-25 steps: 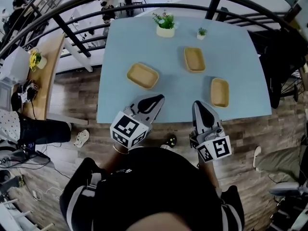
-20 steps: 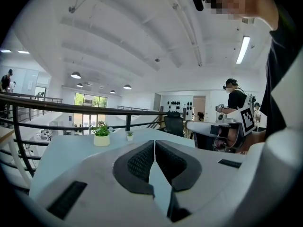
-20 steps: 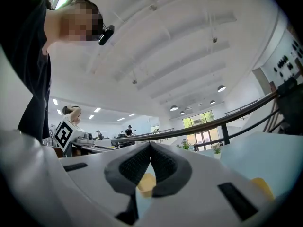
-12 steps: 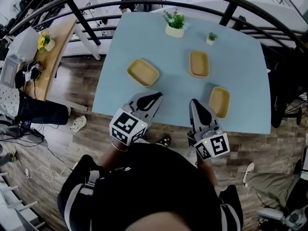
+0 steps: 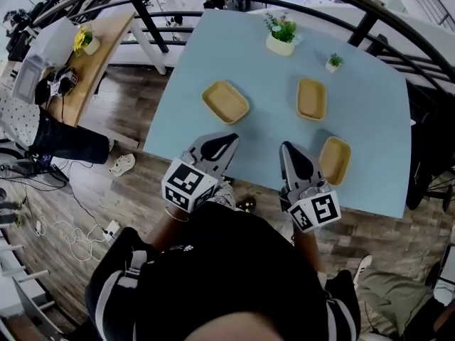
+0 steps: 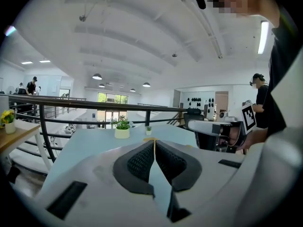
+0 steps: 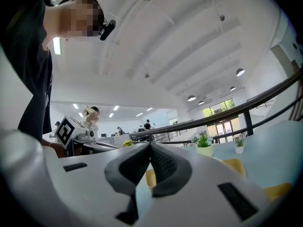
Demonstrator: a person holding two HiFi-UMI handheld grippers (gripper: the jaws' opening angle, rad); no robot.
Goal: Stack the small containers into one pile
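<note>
Three small containers lie apart on the light blue tabletop (image 5: 213, 55), none stacked. The left container (image 5: 225, 101) sits toward the near left. The middle container (image 5: 311, 99) lies farther in. The right container (image 5: 335, 160) rests close to the near edge. A potted plant (image 5: 281, 38) and a small plant (image 5: 332, 63) stand along the far side, well apart from the containers.

The left tool (image 5: 231, 139) is held over the near edge of the tabletop, pointing toward the left container but short of it. In the left gripper view the left tool (image 6: 154, 140) has its pads clenched together with nothing between them.

The right tool (image 5: 286, 148) also reaches over the near edge, just beside the right container and not touching it. In the right gripper view the right tool (image 7: 150, 144) shows its pads pressed together at the tips, gripping nothing. A yellow container shows through the gap below the pads, lying beyond them on the tabletop. It is probably the middle one, though the wide-angle view makes that hard to settle.
</note>
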